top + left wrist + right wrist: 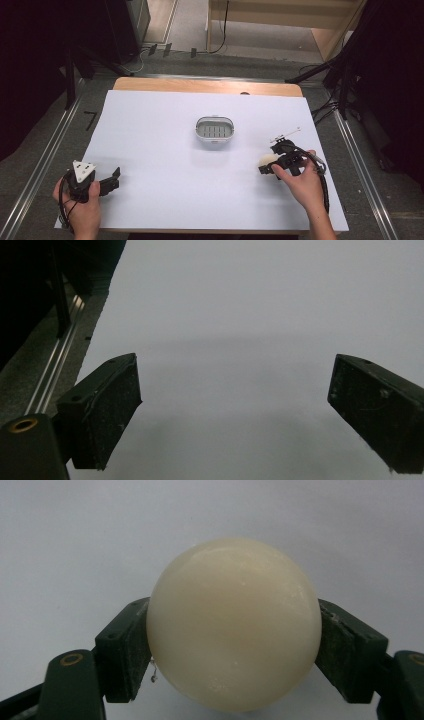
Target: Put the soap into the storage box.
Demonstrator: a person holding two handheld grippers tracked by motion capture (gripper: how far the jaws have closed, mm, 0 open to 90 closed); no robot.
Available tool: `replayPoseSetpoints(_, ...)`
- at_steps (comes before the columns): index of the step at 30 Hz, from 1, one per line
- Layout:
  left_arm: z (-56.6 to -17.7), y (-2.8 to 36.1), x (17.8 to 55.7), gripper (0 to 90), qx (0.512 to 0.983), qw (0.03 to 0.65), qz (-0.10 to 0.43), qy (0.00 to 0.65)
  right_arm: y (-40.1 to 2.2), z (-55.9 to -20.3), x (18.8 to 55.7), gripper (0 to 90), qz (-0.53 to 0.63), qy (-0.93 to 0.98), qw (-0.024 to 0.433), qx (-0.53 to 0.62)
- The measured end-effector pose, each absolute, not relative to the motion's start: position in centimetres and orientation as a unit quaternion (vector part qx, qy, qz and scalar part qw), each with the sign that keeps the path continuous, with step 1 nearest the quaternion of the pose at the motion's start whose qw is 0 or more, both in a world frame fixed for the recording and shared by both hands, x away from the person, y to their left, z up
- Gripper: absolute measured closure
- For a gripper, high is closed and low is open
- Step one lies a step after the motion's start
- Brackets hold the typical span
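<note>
My right gripper pinches the cream soap bar at the white table's right side, so I squeeze gently, lifting it level toward the soap dish, left gripper spread idle.

A white sheet covers the surface, leaving a strip of its wooden top bare at the far edge. Grey carpet floor surrounds it, with metal rails on both sides. Beyond stand pale wooden furniture, black stands and trailing cables.
</note>
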State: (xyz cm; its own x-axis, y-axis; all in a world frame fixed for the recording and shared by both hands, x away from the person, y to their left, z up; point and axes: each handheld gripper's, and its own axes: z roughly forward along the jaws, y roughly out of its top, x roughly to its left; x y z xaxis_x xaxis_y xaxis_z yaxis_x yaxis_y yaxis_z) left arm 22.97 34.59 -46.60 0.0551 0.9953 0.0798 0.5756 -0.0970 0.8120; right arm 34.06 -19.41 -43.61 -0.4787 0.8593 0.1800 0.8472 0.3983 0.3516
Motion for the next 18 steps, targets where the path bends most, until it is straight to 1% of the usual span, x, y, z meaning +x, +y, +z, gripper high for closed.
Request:
replayPoseSetpoints(6, -46.6, 34.6, 23.0, 7.3, 0.658, 0.309, 0.34, 0.597, -19.4, -42.9, 34.1, 24.0, 0.209, 0.838, 0.019, 0.504)
replayPoseSetpoints(18, -46.6, 34.6, 23.0, 7.3, 0.659, 0.309, 0.338, 0.597, -17.6, -42.2, 35.2, 24.0, 0.209, 0.849, 0.018, 0.486)
